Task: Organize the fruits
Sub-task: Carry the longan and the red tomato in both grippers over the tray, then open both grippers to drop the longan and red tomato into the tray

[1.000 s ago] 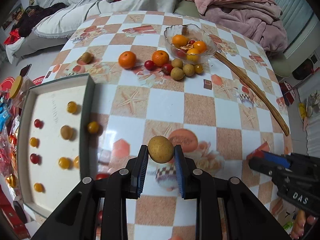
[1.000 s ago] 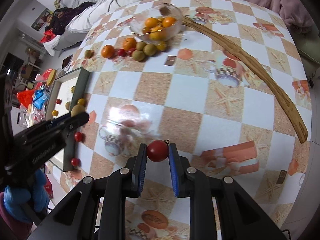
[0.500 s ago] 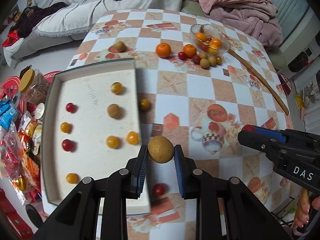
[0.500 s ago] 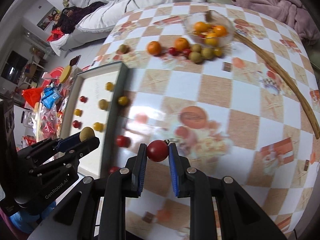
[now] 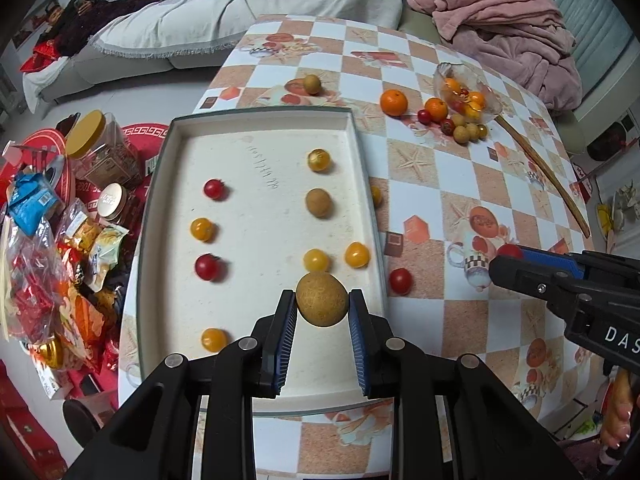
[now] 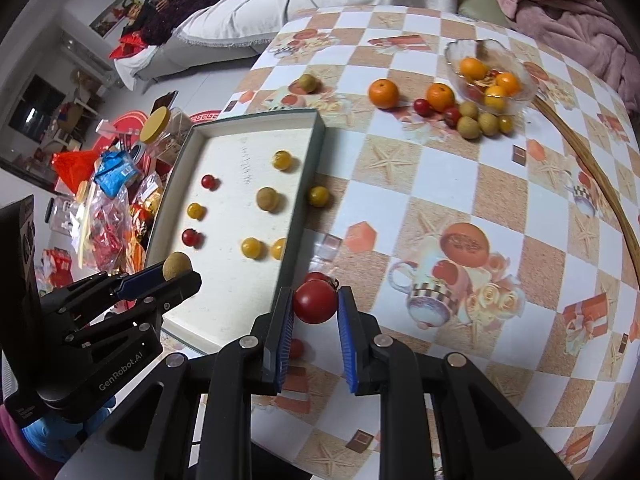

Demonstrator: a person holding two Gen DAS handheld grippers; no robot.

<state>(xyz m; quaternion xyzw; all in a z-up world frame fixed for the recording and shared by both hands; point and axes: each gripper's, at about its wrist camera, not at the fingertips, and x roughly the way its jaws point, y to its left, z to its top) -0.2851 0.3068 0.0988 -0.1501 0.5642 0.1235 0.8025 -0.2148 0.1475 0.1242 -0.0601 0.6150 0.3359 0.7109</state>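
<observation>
Blue-padded fingers (image 5: 289, 332) of the left gripper (image 5: 322, 334) pinch a brown longan (image 5: 322, 299) above the tray (image 5: 362, 184), presumably to set it down. The right gripper (image 6: 313, 342) clamps a red tomato (image 6: 315, 301) lower centre. The checkered tablecloth (image 6: 500, 200) carries a glass bowl (image 6: 452, 54) upper right; sofa behind.

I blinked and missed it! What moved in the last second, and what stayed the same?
Both grippers traveled from mid-table over toward the tray. The left gripper now holds its brown longan over the tray's near end; the right gripper carries its red tomato just beside the tray's edge. Nothing was grabbed or dropped. Fruits in the tray and by the glass bowl stayed put.
</observation>
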